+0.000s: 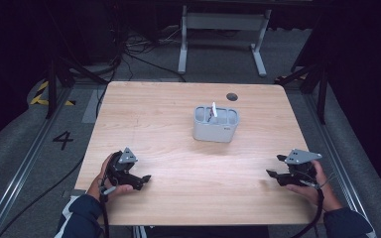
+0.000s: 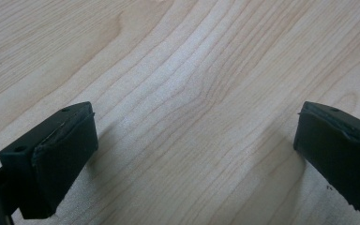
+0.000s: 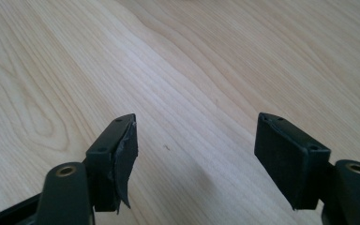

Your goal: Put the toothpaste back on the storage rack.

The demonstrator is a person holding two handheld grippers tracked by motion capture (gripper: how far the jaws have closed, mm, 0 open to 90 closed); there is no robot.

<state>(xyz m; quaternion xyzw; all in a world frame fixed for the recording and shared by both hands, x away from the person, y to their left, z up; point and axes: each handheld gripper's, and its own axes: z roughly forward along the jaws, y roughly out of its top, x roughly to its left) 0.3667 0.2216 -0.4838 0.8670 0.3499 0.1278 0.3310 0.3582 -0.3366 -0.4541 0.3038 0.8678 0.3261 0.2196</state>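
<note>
Grey caddy (image 1: pixel 216 130) bears an unreadable label; left gripper (image 1: pixel 140 180) and right gripper (image 1: pixel 274 168) gape, holding nothing.

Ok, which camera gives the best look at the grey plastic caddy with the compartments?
The high view: the grey plastic caddy stands whole near the wooden table's middle, something white upright in it. Both gripper views look along open jaws at bare wood, not at the caddy.

You are in a lab test cell: the pale wooden table (image 1: pixel 178 148) stands on grey carpet beside a floor rail (image 1: pixel 25 163), yellow-black hazard tape (image 1: pixel 42 94), a painted "4" (image 1: pixel 62 140), and tangled black cables (image 1: pixel 139 47) behind it.
</note>
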